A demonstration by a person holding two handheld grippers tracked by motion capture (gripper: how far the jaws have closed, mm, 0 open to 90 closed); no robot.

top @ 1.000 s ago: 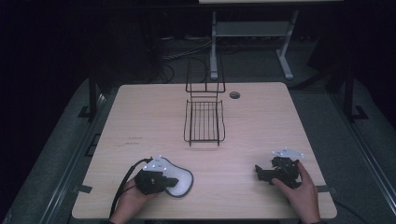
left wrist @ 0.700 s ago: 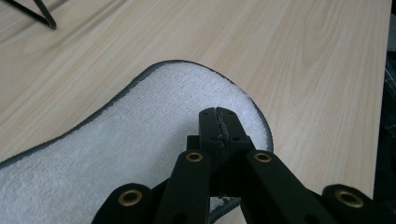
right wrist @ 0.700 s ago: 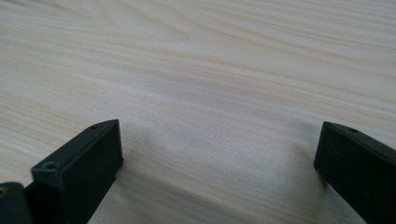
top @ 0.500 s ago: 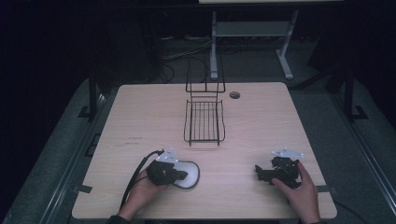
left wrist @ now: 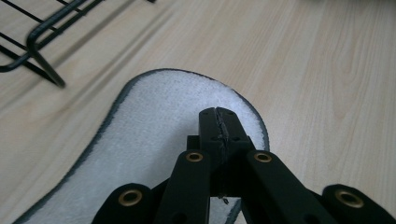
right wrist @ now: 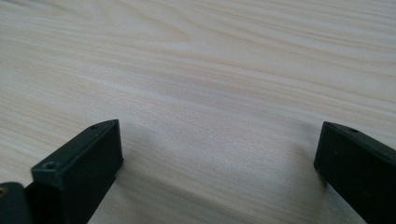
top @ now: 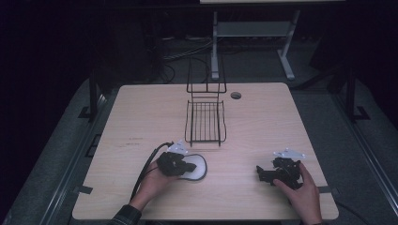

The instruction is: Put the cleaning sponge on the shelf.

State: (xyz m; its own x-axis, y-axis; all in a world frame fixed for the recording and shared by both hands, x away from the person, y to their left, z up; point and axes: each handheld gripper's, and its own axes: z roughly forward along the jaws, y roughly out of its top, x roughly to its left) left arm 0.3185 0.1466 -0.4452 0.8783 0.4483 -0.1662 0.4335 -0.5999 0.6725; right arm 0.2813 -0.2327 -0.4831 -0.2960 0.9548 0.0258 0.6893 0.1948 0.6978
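A white fuzzy pad (top: 201, 169) with a dark rim lies flat on the wooden table (top: 141, 122), left of the front centre. My left gripper (top: 190, 166) sits over its left part with its jaws pressed together. In the left gripper view the shut gripper (left wrist: 219, 116) lies on the pad (left wrist: 154, 121), apparently pinching its pile. My right gripper (top: 260, 172) rests near the front right, held by a hand, and points left. Its jaws stand wide apart over bare wood (right wrist: 215, 154).
A black wire rack (top: 205, 123) stands at the table's middle, its tall back toward the far edge; its front corner (left wrist: 42, 37) is just beyond the pad. A round cable hole (top: 235, 95) lies behind it to the right. Dark floor surrounds the table.
My left gripper and the white pad have shifted right and a little farther from the front edge, toward the rack. The right gripper has stayed where it was.
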